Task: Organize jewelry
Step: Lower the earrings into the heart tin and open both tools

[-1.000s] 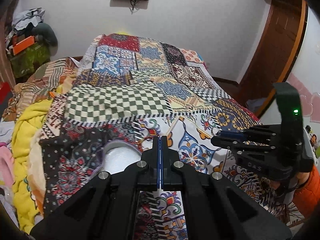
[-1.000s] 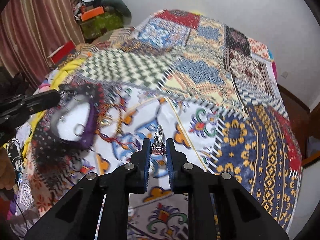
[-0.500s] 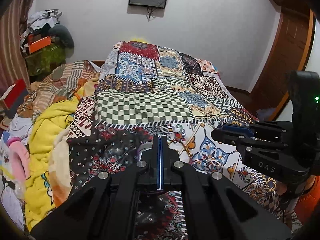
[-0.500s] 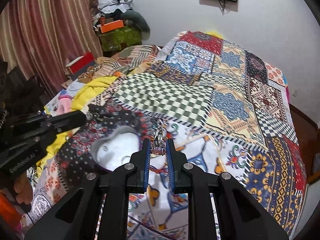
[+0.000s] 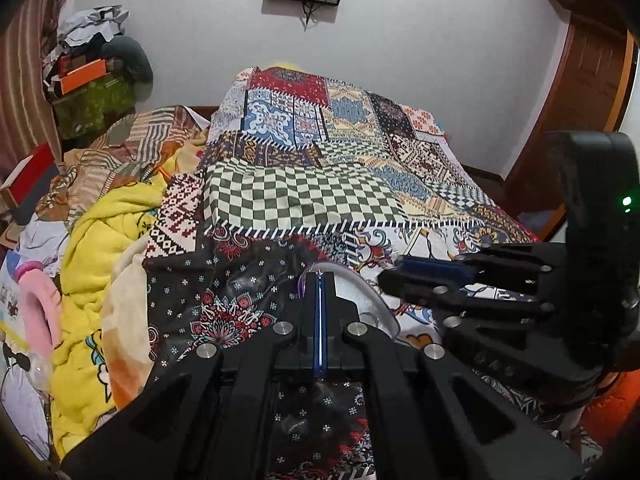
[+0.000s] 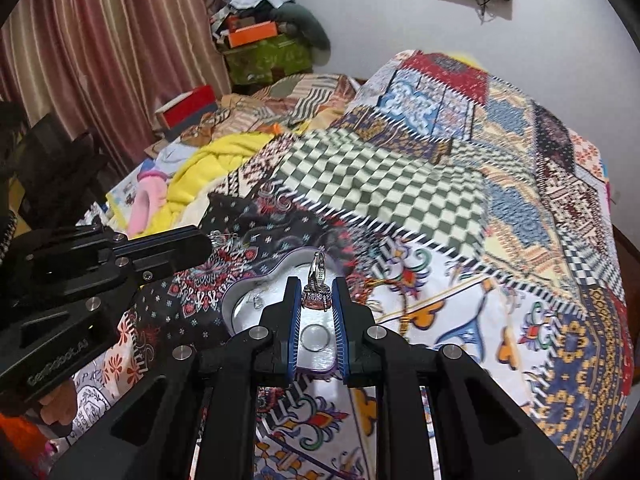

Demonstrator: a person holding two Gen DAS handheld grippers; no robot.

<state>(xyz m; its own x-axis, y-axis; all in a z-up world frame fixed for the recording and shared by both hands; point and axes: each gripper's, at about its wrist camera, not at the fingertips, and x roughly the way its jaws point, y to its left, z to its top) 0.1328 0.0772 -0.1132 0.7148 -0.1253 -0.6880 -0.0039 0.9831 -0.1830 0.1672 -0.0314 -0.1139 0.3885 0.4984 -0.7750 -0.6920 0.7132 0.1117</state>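
Note:
My right gripper (image 6: 316, 300) is shut on a silver ring with a pink stone (image 6: 317, 294), held just above a heart-shaped purple jewelry box (image 6: 244, 308) with a white lining. A plain silver ring (image 6: 315, 336) and a small piece of jewelry (image 6: 256, 300) lie inside the box. My left gripper (image 5: 320, 280) is shut with nothing between its fingers, poised over the box's rim (image 5: 376, 304). The right gripper (image 5: 404, 276) shows in the left wrist view at the right, the left gripper (image 6: 200, 246) in the right wrist view at the left.
The box rests on a bed under a patchwork quilt (image 5: 304, 196). A yellow blanket (image 5: 96, 240) and a pink item (image 5: 36, 312) are piled along the left side. Boxes and clothes (image 6: 260, 40) stack against the wall, with striped curtains (image 6: 80, 60) at left.
The right gripper carried the ring leftward until it hangs over the heart-shaped box. The left gripper has risen and tilted up, staying shut.

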